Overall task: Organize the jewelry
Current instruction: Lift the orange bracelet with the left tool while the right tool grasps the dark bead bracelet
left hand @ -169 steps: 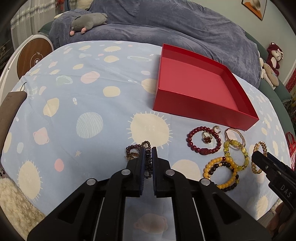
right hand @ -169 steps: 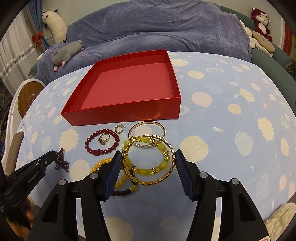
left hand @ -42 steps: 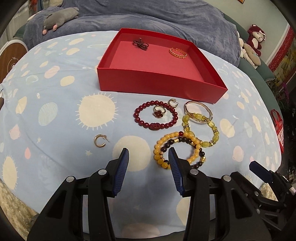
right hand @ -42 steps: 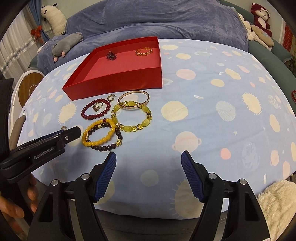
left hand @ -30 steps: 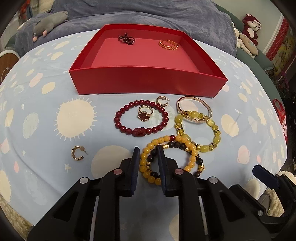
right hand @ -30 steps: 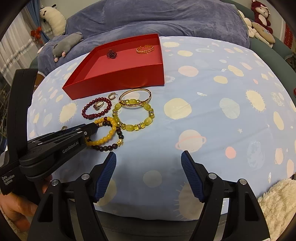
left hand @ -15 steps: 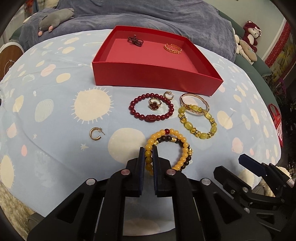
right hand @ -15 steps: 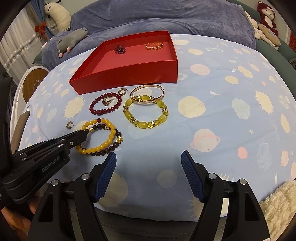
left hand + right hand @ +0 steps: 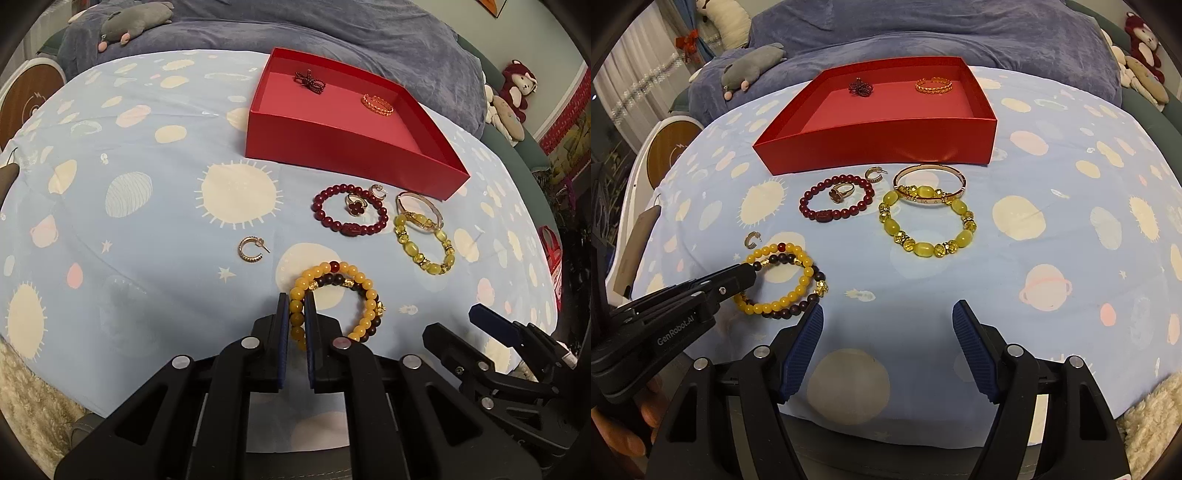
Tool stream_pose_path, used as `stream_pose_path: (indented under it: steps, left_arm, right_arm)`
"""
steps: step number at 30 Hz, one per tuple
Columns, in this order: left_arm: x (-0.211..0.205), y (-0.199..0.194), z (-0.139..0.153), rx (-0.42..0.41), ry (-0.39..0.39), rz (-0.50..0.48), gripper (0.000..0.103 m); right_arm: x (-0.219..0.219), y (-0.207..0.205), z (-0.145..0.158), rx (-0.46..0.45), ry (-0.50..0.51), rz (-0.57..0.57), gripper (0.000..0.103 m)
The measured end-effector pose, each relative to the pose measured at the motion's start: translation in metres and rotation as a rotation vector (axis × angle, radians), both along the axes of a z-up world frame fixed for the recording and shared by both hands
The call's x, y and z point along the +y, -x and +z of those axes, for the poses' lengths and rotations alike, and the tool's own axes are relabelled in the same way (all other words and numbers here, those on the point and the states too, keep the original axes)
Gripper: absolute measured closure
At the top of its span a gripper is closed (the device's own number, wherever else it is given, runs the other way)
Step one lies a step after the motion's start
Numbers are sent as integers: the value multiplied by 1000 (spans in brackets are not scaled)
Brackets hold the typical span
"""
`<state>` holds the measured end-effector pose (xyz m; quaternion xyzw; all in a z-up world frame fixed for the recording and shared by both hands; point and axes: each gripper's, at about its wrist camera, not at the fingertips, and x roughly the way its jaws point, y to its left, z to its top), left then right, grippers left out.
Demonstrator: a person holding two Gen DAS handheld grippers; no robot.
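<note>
Left gripper point(image 9: 296, 306) pinching the amber bracelet point(image 9: 338, 297); right gripper point(image 9: 887, 314) hanging wide open.

The left fingers are closing on the near side of the amber bracelet, which is lying on the blue sheet point(image 9: 129, 229) together with a dark bead bracelet point(image 9: 798, 308) touching it. A hoop earring point(image 9: 250, 249) is sitting just to the left of them. Further on, a red bracelet point(image 9: 349, 216) is circling a ring point(image 9: 354, 207), a second earring point(image 9: 377, 191) is resting just beside it, and a green bracelet point(image 9: 424, 242) is overlapping a gold bangle point(image 9: 419, 214). The red box point(image 9: 347, 151) behind them is holding a dark beaded piece point(image 9: 309, 82) and a gold chain bracelet point(image 9: 377, 104) near its far wall. The right gripper is holding nothing, hovering over bare sheet near the bracelets.
</note>
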<state>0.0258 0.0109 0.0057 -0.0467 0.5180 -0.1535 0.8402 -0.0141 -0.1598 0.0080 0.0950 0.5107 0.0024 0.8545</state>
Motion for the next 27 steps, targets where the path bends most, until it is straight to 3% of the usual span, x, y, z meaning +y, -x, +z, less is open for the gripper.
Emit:
stream_pose_path:
  steps: [12, 14, 15, 19, 22, 27]
  left_arm:
    - [14, -3, -8, 31, 5, 47, 95]
    - [14, -4, -9, 42, 10, 55, 75]
    - [13, -4, -9, 34, 4, 60, 74]
    - [9, -7, -11, 9, -16, 48, 75]
    - [9, -12, -12, 14, 12, 59, 86]
    - [5, -20, -10, 19, 24, 61, 87]
  right_arm:
    - [14, -8, -3, 5, 0, 26, 33]
    - [15, -9, -3, 4, -2, 26, 33]
    - [16, -10, -3, 4, -4, 25, 33]
    - [17, -10, -4, 6, -3, 26, 33]
    - [17, -11, -3, 8, -7, 24, 33]
    - [16, -12, -3, 7, -11, 19, 33]
